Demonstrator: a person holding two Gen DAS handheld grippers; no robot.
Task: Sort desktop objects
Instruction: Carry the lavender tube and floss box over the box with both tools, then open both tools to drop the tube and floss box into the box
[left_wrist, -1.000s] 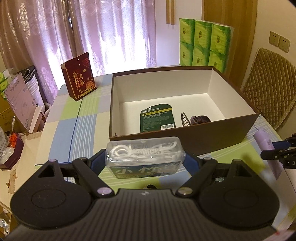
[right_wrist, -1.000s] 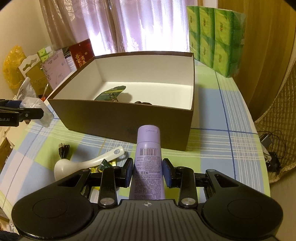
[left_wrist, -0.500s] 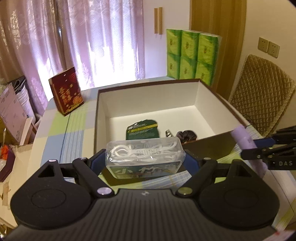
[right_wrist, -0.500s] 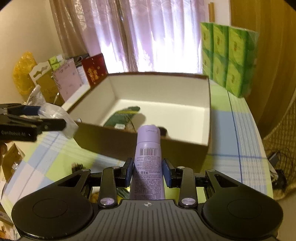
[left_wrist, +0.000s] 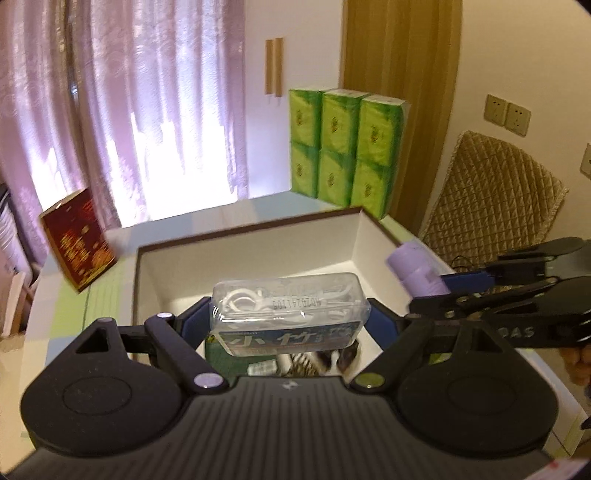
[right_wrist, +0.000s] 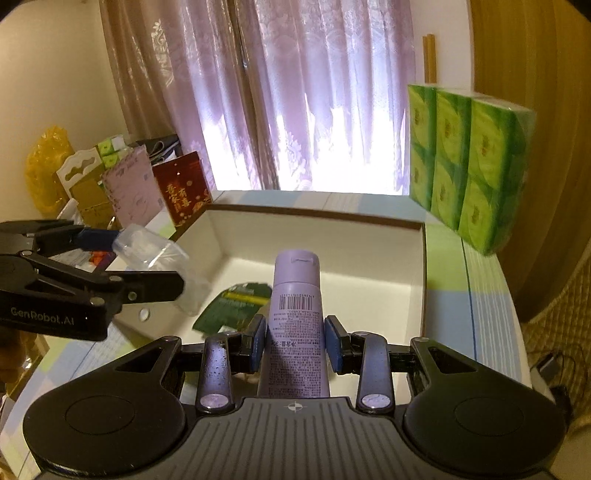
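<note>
Now, L gripper (left_wrist: 290, 314) clamps clear floss-pick box (left_wrist: 290, 308), R gripper (right_wrist: 295, 341) clamps lilac barcoded tube (right_wrist: 295, 314).

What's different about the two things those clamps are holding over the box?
The floss pick box is clear, flat and wide, held crosswise by the left gripper. The lavender tube is opaque, slim and round, pointing forward in the right gripper. Both are clamped above the open cardboard box.
</note>
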